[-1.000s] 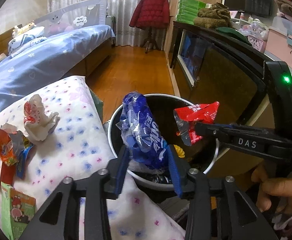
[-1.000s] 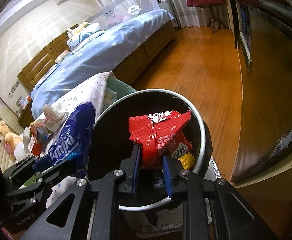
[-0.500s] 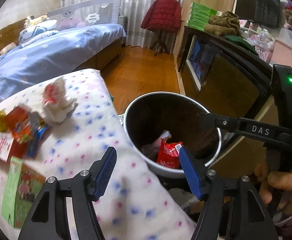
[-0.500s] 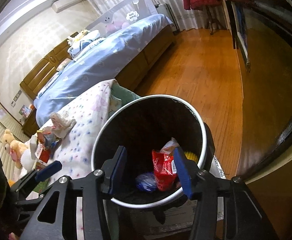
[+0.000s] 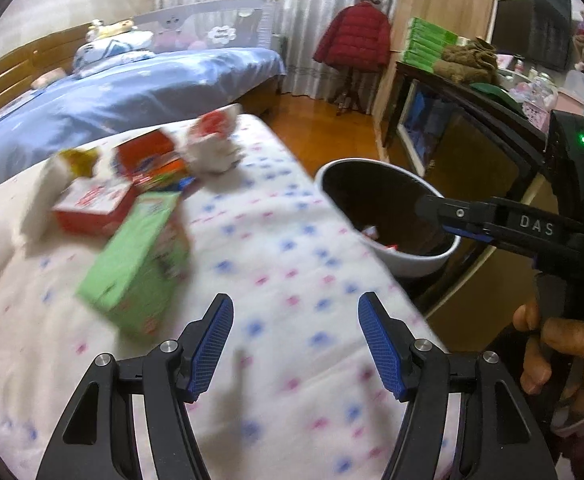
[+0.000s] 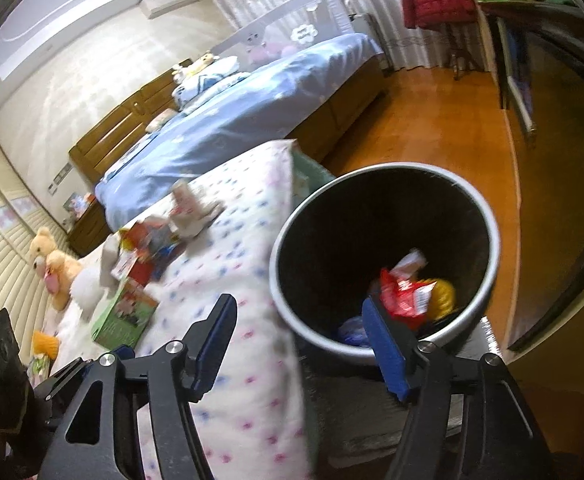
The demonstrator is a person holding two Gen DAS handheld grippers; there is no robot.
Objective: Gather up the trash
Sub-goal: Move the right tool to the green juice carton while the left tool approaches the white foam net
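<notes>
Trash lies in two places; a blurred heap of wrappers and small boxes [image 5: 132, 184] sits on the dotted quilt [image 5: 284, 288] toward ten o'clock in the left wrist view, with a green carton [image 5: 136, 264] at its near edge; the heap lies well ahead of the gripper and apart from it. Left gripper [image 5: 295, 344] hangs over the quilt with its blue pads spread wide and nothing between them. Right gripper [image 6: 300, 344] is likewise released, its fingers parted and bare, straddling the near rim of the bin [image 6: 488, 280]; inside the bin, toward two o'clock of that gripper, lie a red wrapper [image 6: 404, 296], something yellow [image 6: 444, 296] and a blue wrapper [image 6: 352, 326].
</notes>
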